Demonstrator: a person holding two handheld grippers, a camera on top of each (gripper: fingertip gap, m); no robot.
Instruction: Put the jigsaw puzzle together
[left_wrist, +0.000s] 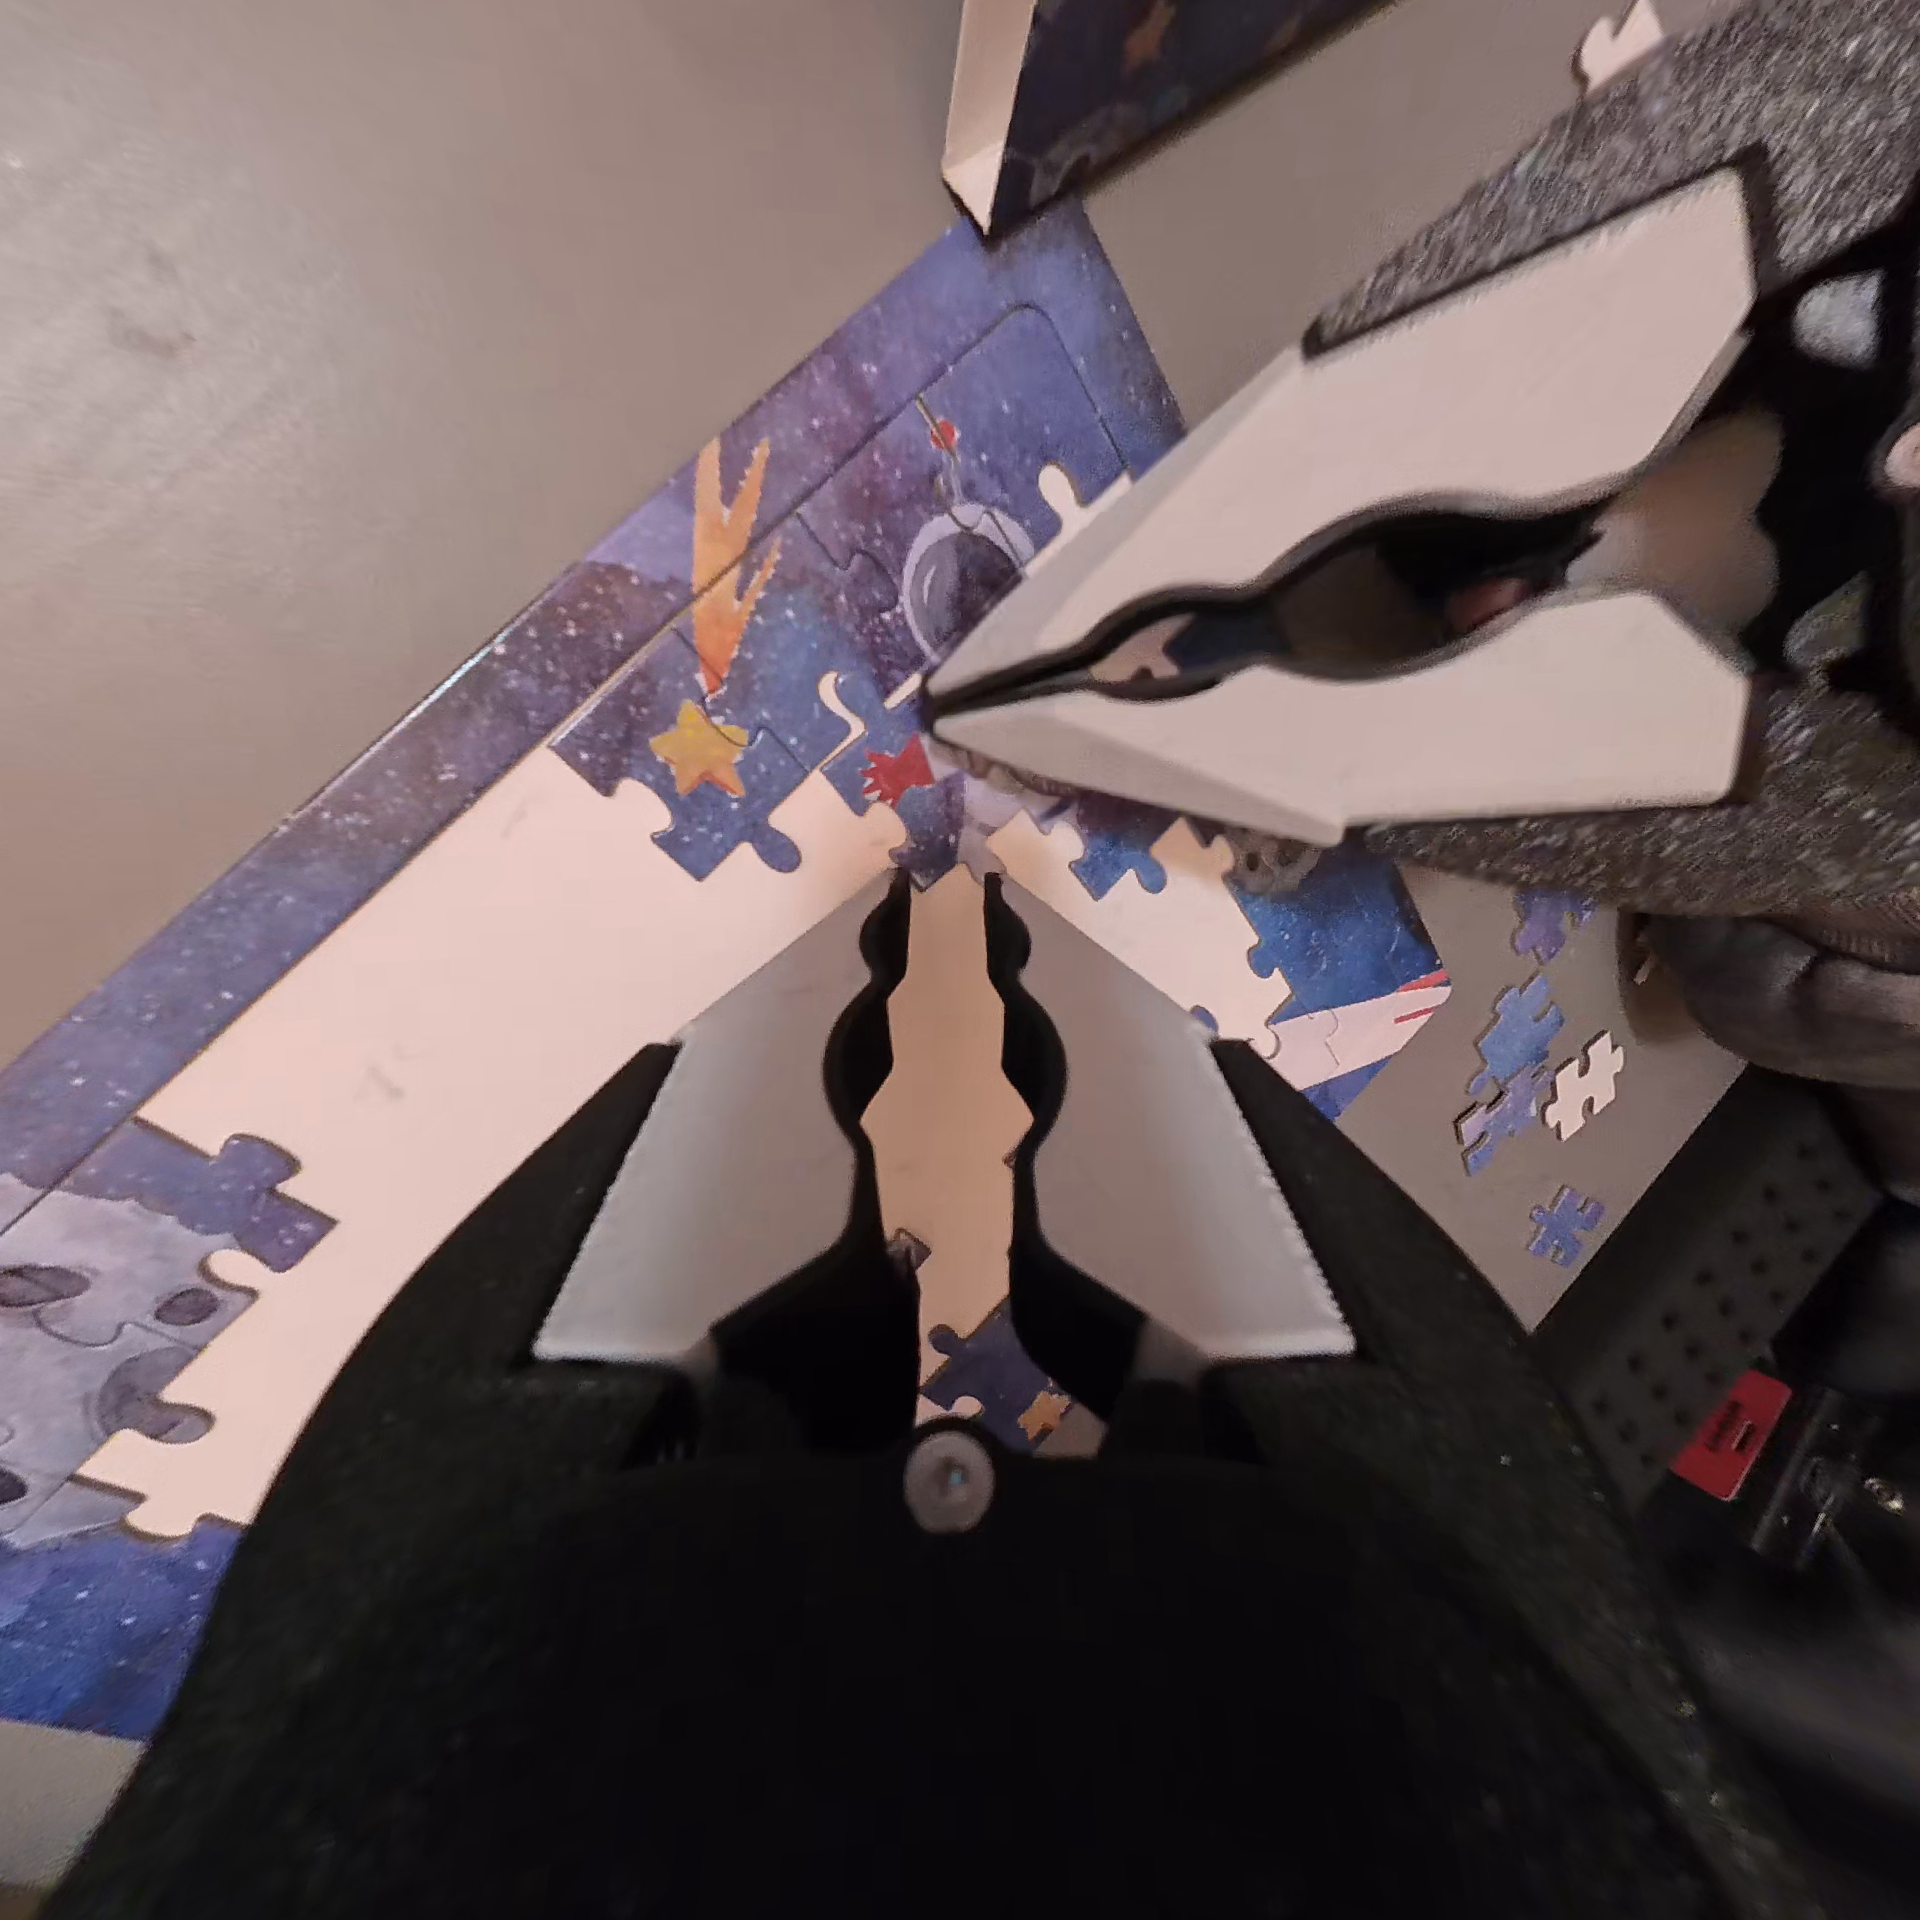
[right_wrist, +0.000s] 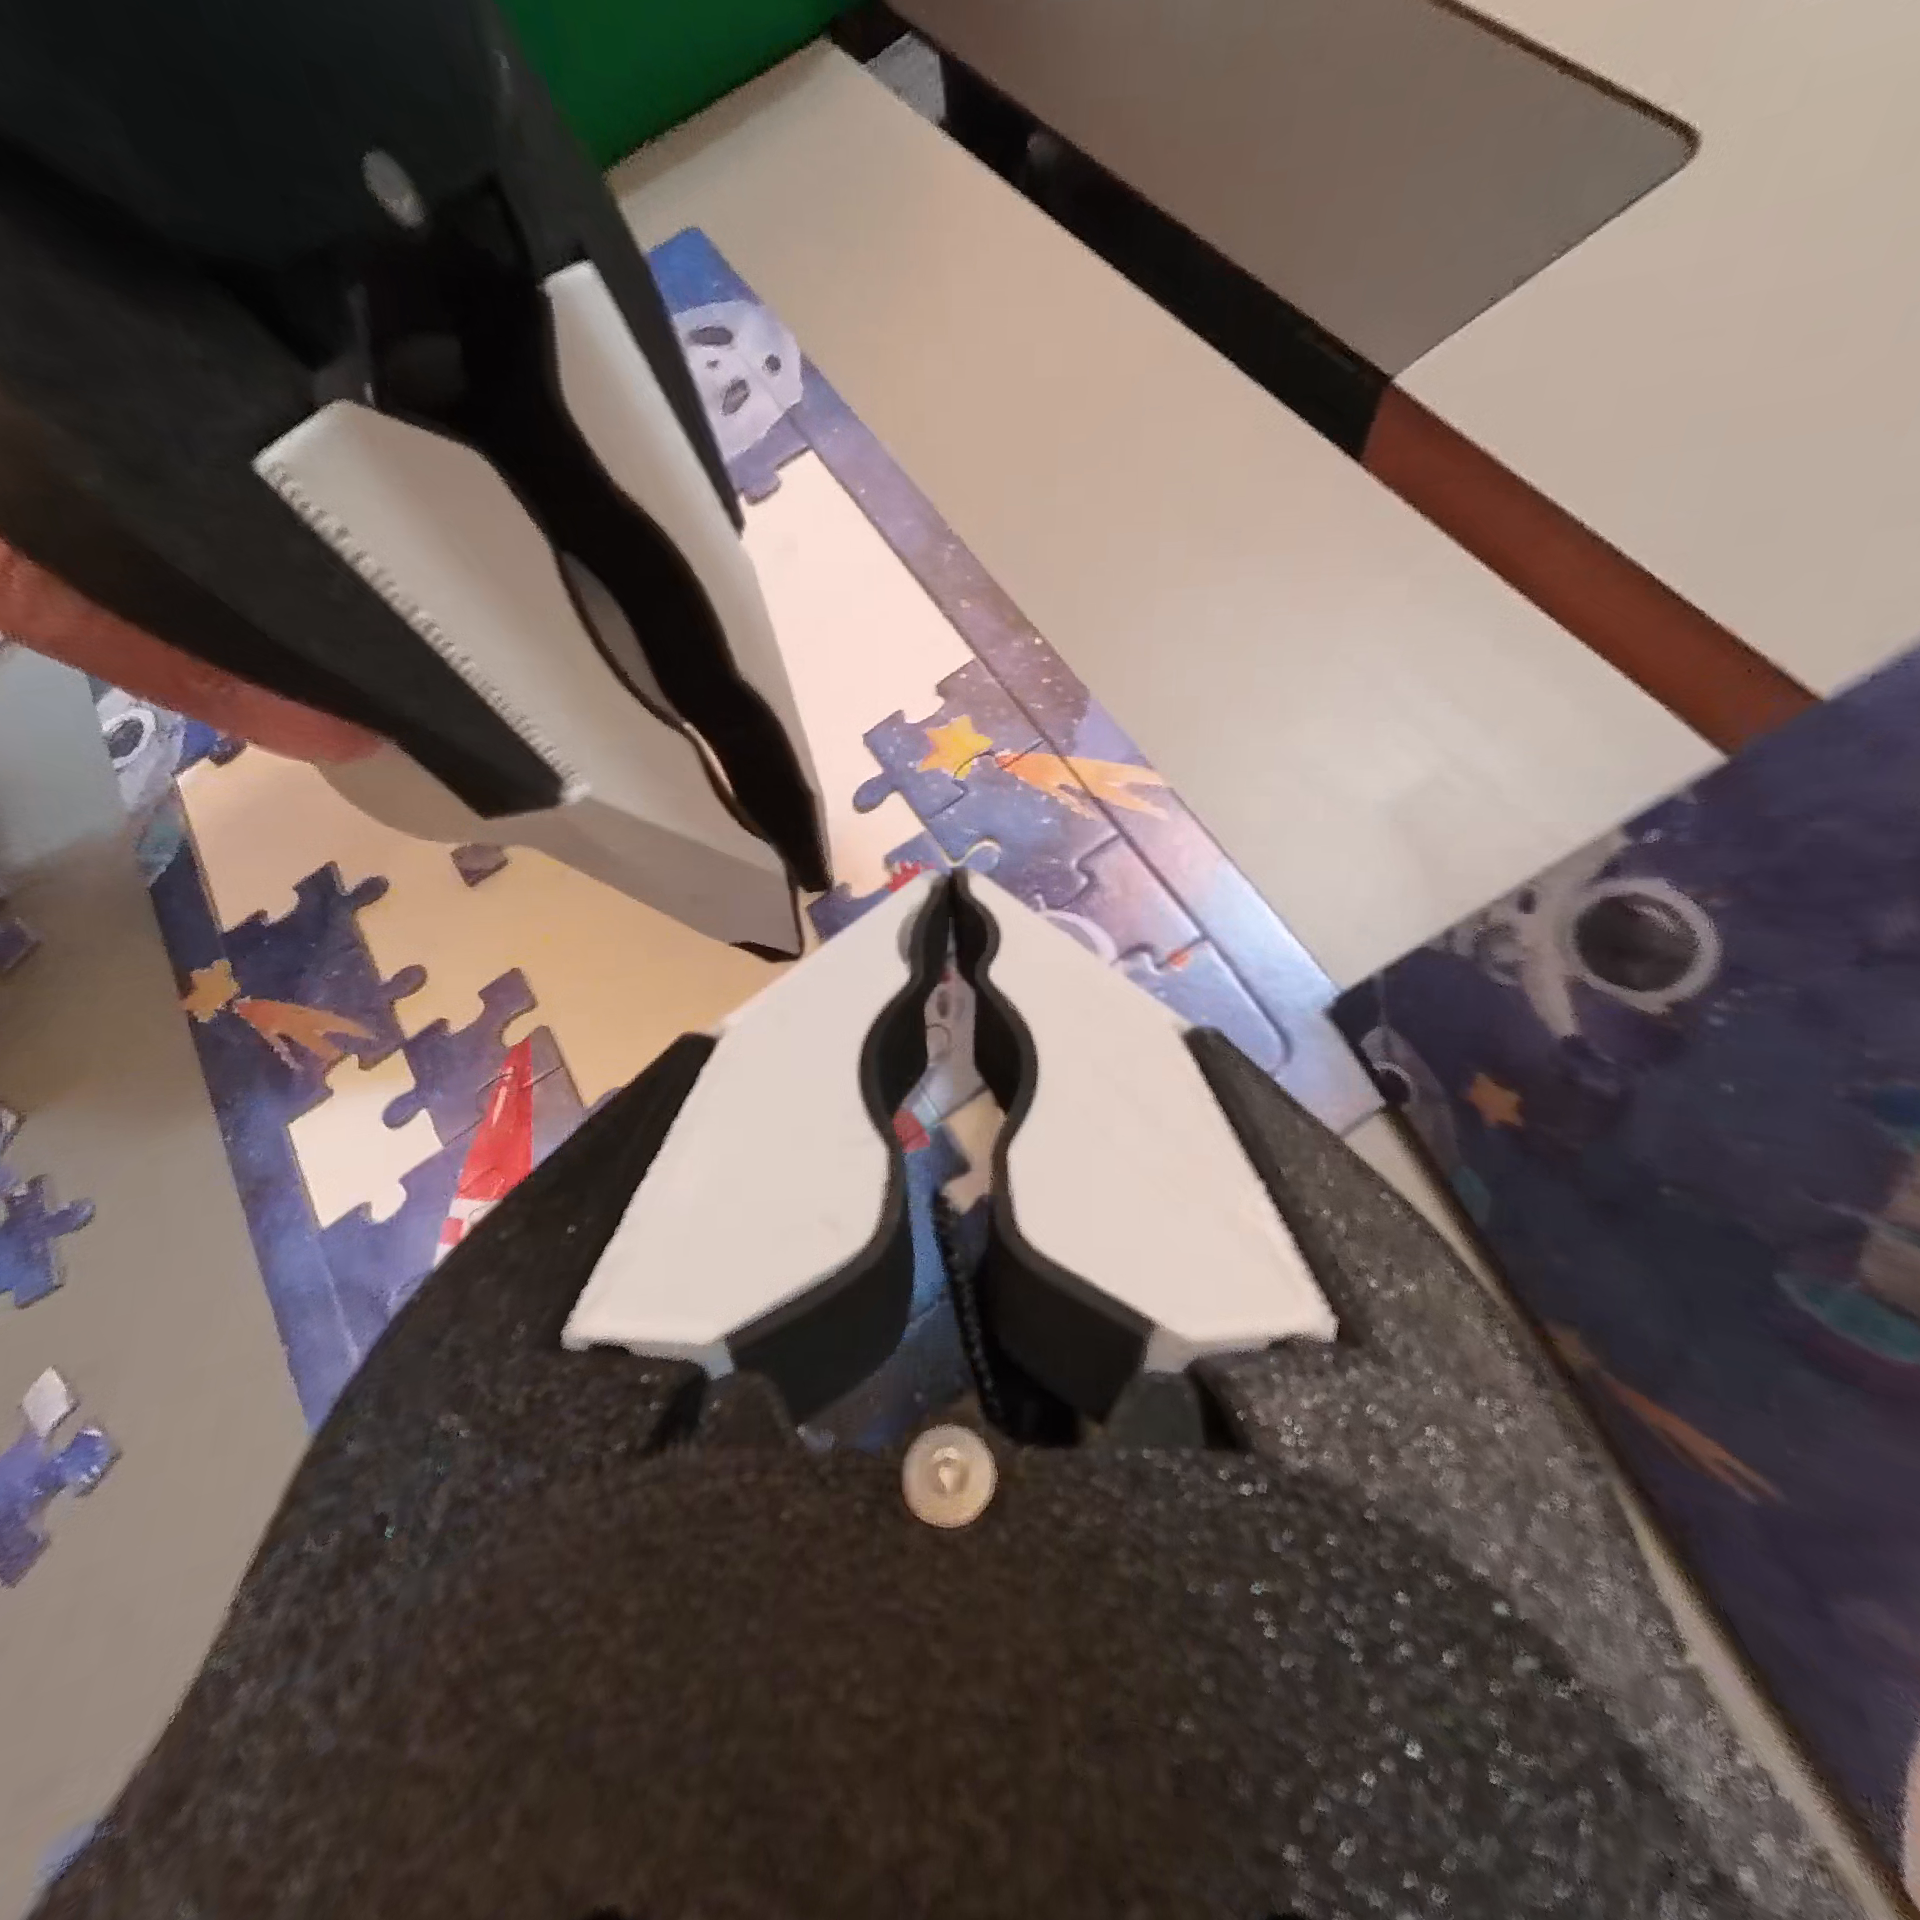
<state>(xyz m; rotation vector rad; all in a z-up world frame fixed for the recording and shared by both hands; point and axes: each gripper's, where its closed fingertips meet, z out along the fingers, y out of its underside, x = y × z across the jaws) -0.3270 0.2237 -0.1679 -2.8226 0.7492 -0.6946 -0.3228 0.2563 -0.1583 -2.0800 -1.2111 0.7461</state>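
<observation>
The puzzle board (left_wrist: 468, 987) has a blue starry frame and a bare cream middle, and it also shows in the right wrist view (right_wrist: 862, 623). Joined pieces show a comet (left_wrist: 727, 582), an astronaut (left_wrist: 956, 561), a moon (left_wrist: 83, 1299) and a rocket (left_wrist: 1340, 997). A piece with a red mark (left_wrist: 894, 774) lies flat beside the comet pieces. My right gripper (left_wrist: 930, 717) (right_wrist: 951, 883) is shut, with its tips on that piece. My left gripper (left_wrist: 945, 883) (right_wrist: 805, 914) is slightly open, with its tips at the piece's near corner.
The dark blue box lid (left_wrist: 1081, 94) (right_wrist: 1662, 1143) lies past the board's end. Loose pieces (left_wrist: 1517, 1049) (right_wrist: 42, 1226) lie on the grey table beside the board. A black perforated block (left_wrist: 1714, 1299) sits at the table edge. A second table (right_wrist: 1351, 156) stands across a gap. The tips of both grippers are at nearly the same place. It is some 4 centimetres from my right tips to the comet (left_wrist: 727, 582). The right camera catches it too, in the right wrist view (right_wrist: 1069, 780).
</observation>
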